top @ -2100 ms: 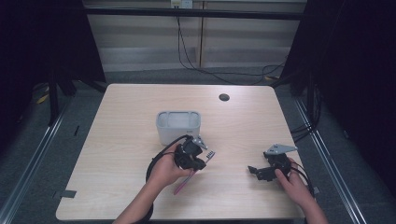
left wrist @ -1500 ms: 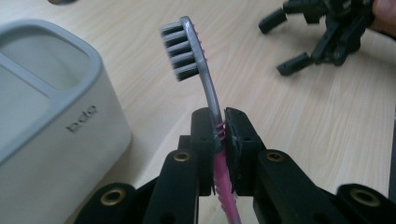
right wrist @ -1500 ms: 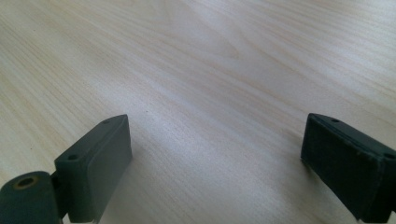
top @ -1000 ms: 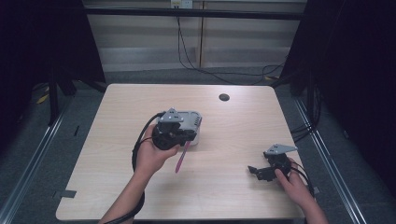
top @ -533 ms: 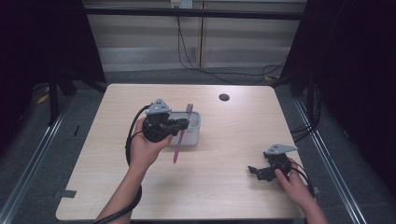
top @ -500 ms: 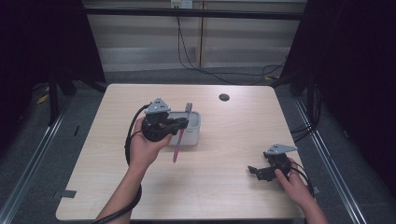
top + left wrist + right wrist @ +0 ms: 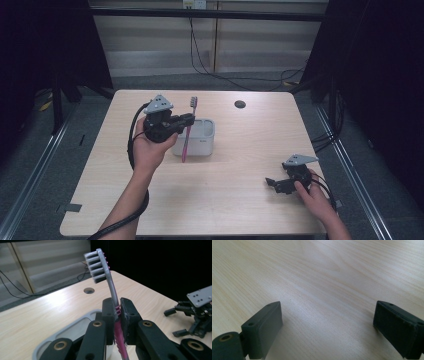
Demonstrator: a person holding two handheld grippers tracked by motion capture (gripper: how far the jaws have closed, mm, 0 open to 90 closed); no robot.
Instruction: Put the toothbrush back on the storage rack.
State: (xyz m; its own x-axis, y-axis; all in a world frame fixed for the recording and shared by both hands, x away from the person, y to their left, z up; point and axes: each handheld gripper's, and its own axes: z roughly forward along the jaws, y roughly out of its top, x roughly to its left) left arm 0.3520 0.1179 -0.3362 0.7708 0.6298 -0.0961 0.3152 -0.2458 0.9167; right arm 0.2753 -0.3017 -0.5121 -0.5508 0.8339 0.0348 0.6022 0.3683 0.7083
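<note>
A pink and grey toothbrush (image 7: 187, 131) stands almost upright, bristle head up, above the grey rectangular holder (image 7: 200, 136) on the table. My left gripper (image 7: 186, 120) is shut on its handle, and in the left gripper view the toothbrush (image 7: 108, 277) is pinched between the two black pads of the left gripper (image 7: 117, 315), with the holder's rim (image 7: 50, 340) below. My right gripper (image 7: 272, 183) rests low at the table's front right with its jaws wide apart. In the right gripper view the right gripper (image 7: 327, 325) has only bare wood between its pads.
The light wooden table (image 7: 240, 195) has a round cable hole (image 7: 240, 104) at its far side. Black cables trail from both grippers. Dark curtains flank the table, and metal rails run along the floor at each side.
My left hand has lifted the toothbrush from the table's middle and carried it up and back to the holder, turning it upright. The right gripper has stayed put.
</note>
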